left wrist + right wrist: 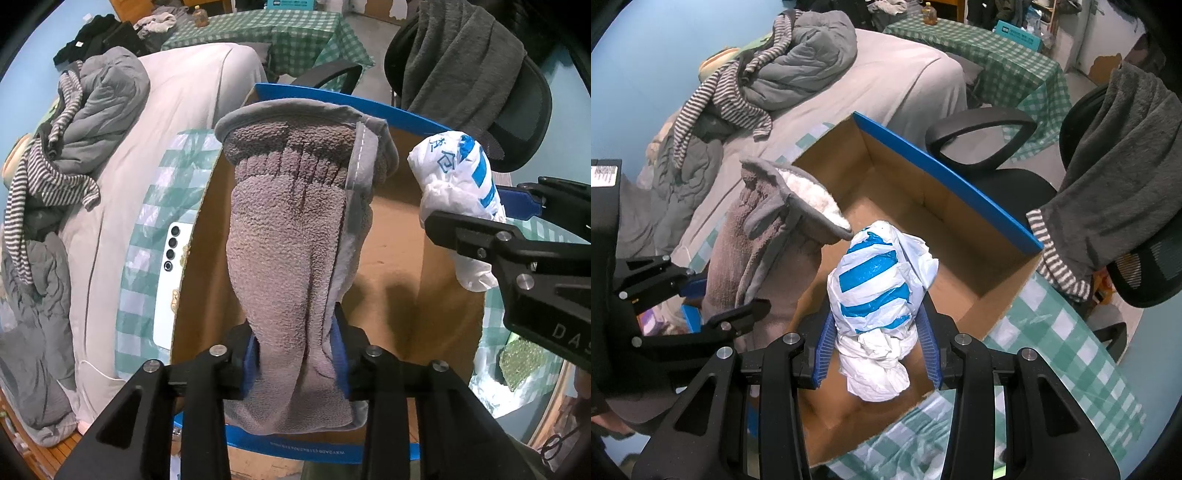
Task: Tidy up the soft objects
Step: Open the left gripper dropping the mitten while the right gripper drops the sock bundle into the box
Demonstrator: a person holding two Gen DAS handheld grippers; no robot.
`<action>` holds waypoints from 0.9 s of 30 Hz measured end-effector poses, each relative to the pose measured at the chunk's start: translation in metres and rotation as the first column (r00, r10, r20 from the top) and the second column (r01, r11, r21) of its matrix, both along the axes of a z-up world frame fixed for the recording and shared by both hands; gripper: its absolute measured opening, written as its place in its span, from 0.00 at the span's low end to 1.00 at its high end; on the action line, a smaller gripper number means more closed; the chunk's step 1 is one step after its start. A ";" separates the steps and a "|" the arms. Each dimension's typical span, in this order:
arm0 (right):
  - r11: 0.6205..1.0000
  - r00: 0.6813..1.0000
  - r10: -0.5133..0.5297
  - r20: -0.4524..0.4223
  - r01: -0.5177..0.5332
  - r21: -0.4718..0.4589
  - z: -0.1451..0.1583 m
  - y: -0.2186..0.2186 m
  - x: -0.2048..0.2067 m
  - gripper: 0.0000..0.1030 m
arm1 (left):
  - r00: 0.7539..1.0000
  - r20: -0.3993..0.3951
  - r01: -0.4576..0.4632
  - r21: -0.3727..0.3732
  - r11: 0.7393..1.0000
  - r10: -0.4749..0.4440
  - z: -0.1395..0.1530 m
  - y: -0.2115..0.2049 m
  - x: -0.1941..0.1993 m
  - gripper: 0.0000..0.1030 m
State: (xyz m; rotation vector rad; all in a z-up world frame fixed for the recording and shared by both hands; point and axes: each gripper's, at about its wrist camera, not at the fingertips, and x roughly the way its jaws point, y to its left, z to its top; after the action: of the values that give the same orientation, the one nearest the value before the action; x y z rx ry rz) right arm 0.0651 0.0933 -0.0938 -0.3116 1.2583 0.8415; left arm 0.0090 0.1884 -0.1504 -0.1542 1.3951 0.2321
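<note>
Fleece slipper [291,236], grey-brown with a pale lining, hangs pinched between the blue pads of the left gripper [297,360]; jaws pressed onto its lower end, body standing up toward 12 o'clock over the open cardboard box [391,258]. In the right wrist view the same slipper sits at 9 o'clock, just beside the box's near-left wall.

Plastic bag bundle [877,291], white with blue stripes and knotted at the bottom, is clamped by the right gripper [877,347]; pads bear on both flanks of it. It hangs above the box floor, which looks bare.

Step in hand, as I judge it: both soft items carried over the box, release not yet made. Next move calls for lowering each one toward the brown floor and spreading the jaws, one side at a time so the two tools do not foul each other; they are near one another already.

Surroundings:
- Box has a blue-edged rim and rests on a green checked cloth [1052,343].
- White phone [171,284] lies on that cloth at 9 o'clock in the left view, just beside the box wall.
- Bed [886,74] behind, with a grey quilt [812,48] and a striped garment [716,92] heaped on it.
- Office chair [1004,147] at 2 o'clock, dark towel [1115,177] draped on its back, close to the far rim.

Nothing blocks the box opening itself.
</note>
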 end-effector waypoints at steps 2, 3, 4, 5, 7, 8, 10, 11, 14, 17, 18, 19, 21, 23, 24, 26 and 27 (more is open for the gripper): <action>1.000 1.000 -0.001 -0.007 0.001 0.001 -0.001 0.000 0.002 0.40 | 1.000 -0.002 -0.001 -0.005 1.000 0.001 0.000 0.001 0.001 0.38; 1.000 1.000 -0.002 -0.008 0.002 -0.002 -0.001 0.001 0.002 0.40 | 1.000 -0.002 -0.001 -0.004 1.000 0.001 0.000 0.001 0.001 0.39; 1.000 1.000 -0.002 -0.009 0.002 -0.006 -0.002 0.001 0.002 0.41 | 1.000 -0.002 -0.001 0.000 1.000 0.001 0.001 0.001 0.001 0.41; 1.000 1.000 -0.004 -0.009 0.004 -0.013 -0.003 0.001 0.003 0.41 | 1.000 -0.003 -0.001 0.005 1.000 0.001 0.001 0.001 0.001 0.44; 0.999 1.000 -0.015 -0.004 0.015 -0.032 -0.004 0.003 0.003 0.41 | 1.000 -0.004 0.001 0.008 1.000 -0.001 0.001 0.001 0.001 0.46; 0.999 1.000 -0.019 0.002 0.020 -0.040 -0.004 0.004 0.003 0.41 | 1.000 -0.005 0.002 0.009 1.000 -0.002 0.001 0.001 0.001 0.47; 0.998 1.000 -0.027 0.011 0.027 -0.050 -0.004 0.005 0.002 0.42 | 1.000 -0.004 0.002 0.013 1.000 -0.002 0.001 0.002 0.001 0.46; 0.998 1.000 -0.029 0.009 0.029 -0.048 -0.005 0.004 0.002 0.42 | 1.000 0.000 0.002 0.015 1.000 -0.002 0.002 0.002 0.001 0.46; 0.998 0.999 -0.036 0.005 0.037 -0.041 -0.006 0.000 0.003 0.42 | 1.000 0.009 0.004 0.010 1.000 -0.004 0.007 0.003 0.000 0.46; 0.999 0.999 -0.039 0.012 0.039 -0.029 -0.004 -0.004 0.003 0.47 | 1.000 0.014 0.007 0.015 1.000 -0.007 0.010 0.002 -0.001 0.47; 0.999 0.999 -0.040 0.017 0.040 -0.027 -0.003 -0.005 0.002 0.48 | 1.000 0.014 0.006 0.015 1.000 -0.006 0.011 0.002 -0.001 0.47; 0.999 0.999 -0.039 0.021 0.040 -0.024 -0.001 -0.006 0.002 0.53 | 1.000 0.015 0.005 0.015 1.000 -0.005 0.011 0.002 -0.001 0.47; 0.999 0.999 -0.035 0.031 0.036 -0.015 0.002 -0.007 0.000 0.59 | 1.000 0.016 0.008 0.014 1.000 -0.008 0.014 0.001 -0.001 0.47; 0.999 0.999 -0.033 0.042 0.034 -0.004 0.006 -0.009 -0.002 0.62 | 1.000 0.020 0.011 0.016 1.000 -0.012 0.016 -0.001 -0.001 0.47; 0.999 0.998 -0.032 0.044 0.032 0.000 0.008 -0.009 -0.001 0.62 | 1.000 0.021 0.013 0.017 1.000 -0.014 0.017 -0.003 -0.001 0.47; 0.999 0.998 -0.032 0.049 0.032 0.004 0.011 -0.010 -0.002 0.65 | 1.000 0.025 0.017 0.019 1.000 -0.018 0.019 -0.005 -0.002 0.47; 1.000 0.998 -0.031 0.051 0.031 0.004 0.012 -0.009 -0.003 0.66 | 0.999 0.026 0.019 0.020 1.000 -0.020 0.020 -0.006 -0.002 0.47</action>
State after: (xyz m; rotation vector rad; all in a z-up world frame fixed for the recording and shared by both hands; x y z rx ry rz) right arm 0.0626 0.0845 -0.0815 -0.3092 1.2110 0.8043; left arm 0.0072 0.1826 -0.1306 -0.1272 1.3670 0.2266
